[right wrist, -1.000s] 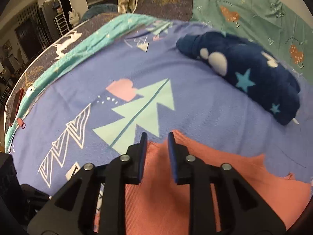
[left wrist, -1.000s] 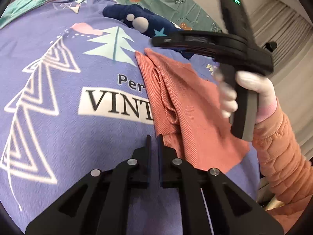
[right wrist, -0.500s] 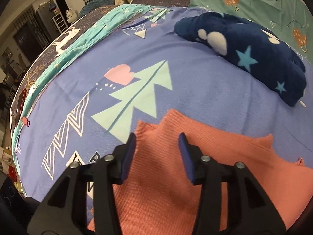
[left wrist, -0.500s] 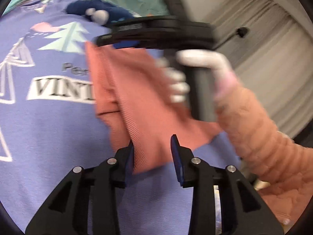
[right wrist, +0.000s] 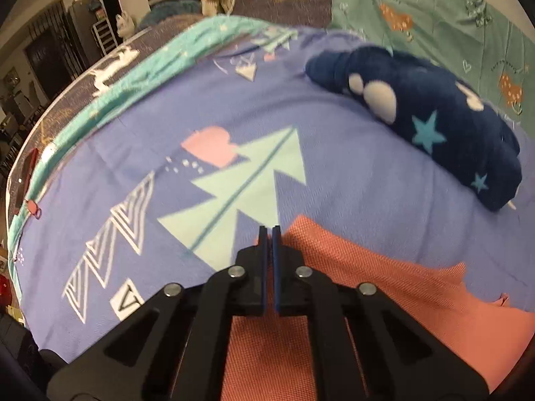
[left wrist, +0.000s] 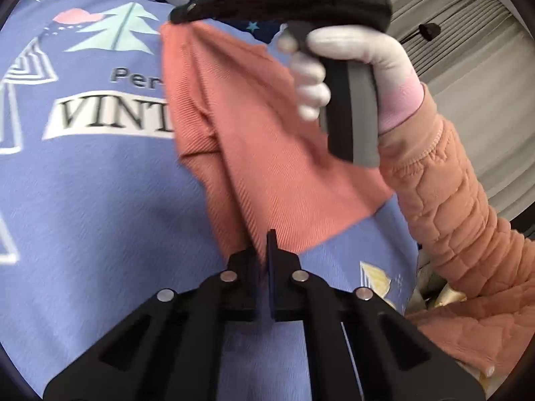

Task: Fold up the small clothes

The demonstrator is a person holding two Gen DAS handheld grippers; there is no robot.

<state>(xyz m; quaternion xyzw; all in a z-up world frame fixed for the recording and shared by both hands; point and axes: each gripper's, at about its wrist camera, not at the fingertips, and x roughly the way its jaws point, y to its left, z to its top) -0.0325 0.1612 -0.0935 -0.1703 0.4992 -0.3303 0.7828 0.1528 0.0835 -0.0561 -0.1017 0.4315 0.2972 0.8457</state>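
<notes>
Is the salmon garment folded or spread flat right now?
Neither: salmon garment is bunched and partly lifted, with creases running between the left gripper and right gripper.

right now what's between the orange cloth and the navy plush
Only bare purple blanket separates the orange cloth from the navy plush; the right wrist view shows it.

Pale pleated curtain [left wrist: 468, 33] on right; dim cluttered room w/ shelving [right wrist: 103, 33] beyond bed.
</notes>
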